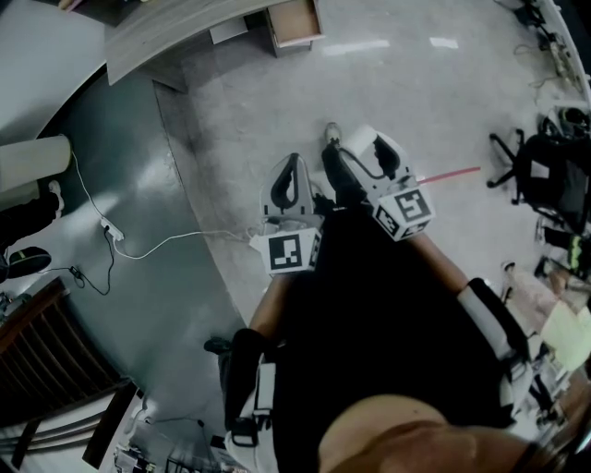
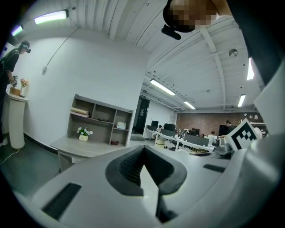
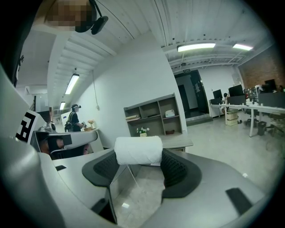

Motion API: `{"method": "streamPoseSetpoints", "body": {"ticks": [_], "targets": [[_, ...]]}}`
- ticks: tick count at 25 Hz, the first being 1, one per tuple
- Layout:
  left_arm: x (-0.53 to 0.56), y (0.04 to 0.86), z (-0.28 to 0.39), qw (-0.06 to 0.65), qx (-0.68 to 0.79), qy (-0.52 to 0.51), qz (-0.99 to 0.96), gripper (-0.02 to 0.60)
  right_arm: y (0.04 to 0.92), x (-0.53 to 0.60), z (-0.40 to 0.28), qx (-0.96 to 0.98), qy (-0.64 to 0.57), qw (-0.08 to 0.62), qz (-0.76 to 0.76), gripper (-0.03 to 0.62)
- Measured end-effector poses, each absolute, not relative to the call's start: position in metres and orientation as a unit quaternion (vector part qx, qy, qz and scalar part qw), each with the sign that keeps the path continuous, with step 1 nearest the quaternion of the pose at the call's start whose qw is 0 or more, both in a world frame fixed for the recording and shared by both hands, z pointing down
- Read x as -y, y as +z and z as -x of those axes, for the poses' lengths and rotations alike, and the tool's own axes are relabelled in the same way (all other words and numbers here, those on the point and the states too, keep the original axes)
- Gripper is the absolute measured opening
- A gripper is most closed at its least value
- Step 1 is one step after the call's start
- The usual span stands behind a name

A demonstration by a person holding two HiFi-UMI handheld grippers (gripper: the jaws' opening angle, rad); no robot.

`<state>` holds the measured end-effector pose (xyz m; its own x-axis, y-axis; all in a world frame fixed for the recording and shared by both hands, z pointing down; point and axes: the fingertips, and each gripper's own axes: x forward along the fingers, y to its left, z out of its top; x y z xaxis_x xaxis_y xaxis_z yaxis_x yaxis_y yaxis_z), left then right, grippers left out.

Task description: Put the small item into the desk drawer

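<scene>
My right gripper (image 1: 362, 146) is shut on a small white rolled item (image 1: 356, 139); in the right gripper view the roll (image 3: 138, 150) lies crosswise between the dark pads (image 3: 178, 169). Beside it, my left gripper (image 1: 292, 181) is shut with nothing in it, its pads (image 2: 129, 167) meeting at the tips. Both are held at waist height above the floor. Far ahead stands the grey desk (image 1: 175, 32) with an open wood-lined drawer (image 1: 295, 20). In the gripper views the desk (image 3: 176, 143) (image 2: 82, 148) carries a shelf unit (image 3: 153, 116).
A white cable and power strip (image 1: 113, 232) lie on the dark floor at left. An office chair (image 1: 531, 171) stands at right near a red floor line (image 1: 449, 173). A person (image 2: 10, 58) stands by a white pedestal (image 2: 17, 121). Office desks (image 2: 191, 142) fill the background.
</scene>
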<state>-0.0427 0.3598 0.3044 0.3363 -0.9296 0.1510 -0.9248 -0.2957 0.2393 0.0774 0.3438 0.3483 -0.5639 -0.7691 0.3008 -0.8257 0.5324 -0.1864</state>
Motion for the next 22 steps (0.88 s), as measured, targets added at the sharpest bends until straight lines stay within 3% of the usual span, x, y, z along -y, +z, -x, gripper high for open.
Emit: {"method": "streamPoseSetpoints", "body": {"ticks": [22], "targets": [[-0.167,0.303,0.012,0.147,0.607,0.017,-0.78,-0.002,0.357,-0.143,-0.105,0.884,0.168,0.099,-0.426,0.287]]}}
